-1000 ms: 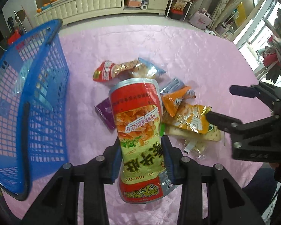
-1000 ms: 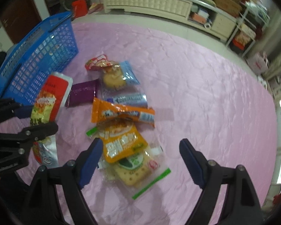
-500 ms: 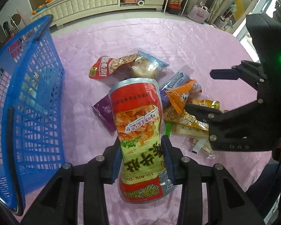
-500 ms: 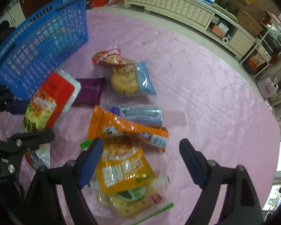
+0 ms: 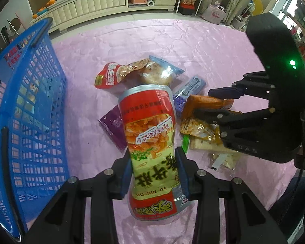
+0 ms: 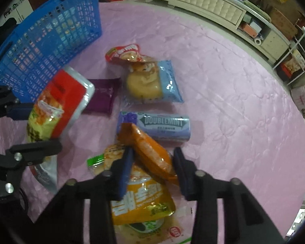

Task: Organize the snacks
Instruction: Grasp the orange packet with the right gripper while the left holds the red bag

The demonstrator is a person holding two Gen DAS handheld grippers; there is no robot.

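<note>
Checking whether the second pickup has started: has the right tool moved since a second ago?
Yes. The right tool has come down toward the Doublemint pack, and its jaws have just been closing around the orange packet.

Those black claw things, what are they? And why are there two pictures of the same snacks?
They are two grabbing tools that a person holds, one in each hand. Each has a small camera looking along its two fingers, so you get two pictures of one pink table.

In the left tool's picture, the left gripper squeezes a tall red and yellow snack bag. A blue basket stands beside it.

In the right tool's picture, the right gripper has just been closing around an orange packet, and its fingers now press it.

Still lying on the table: a pack of gum, a wrapped bun, a purple packet and more.
</note>
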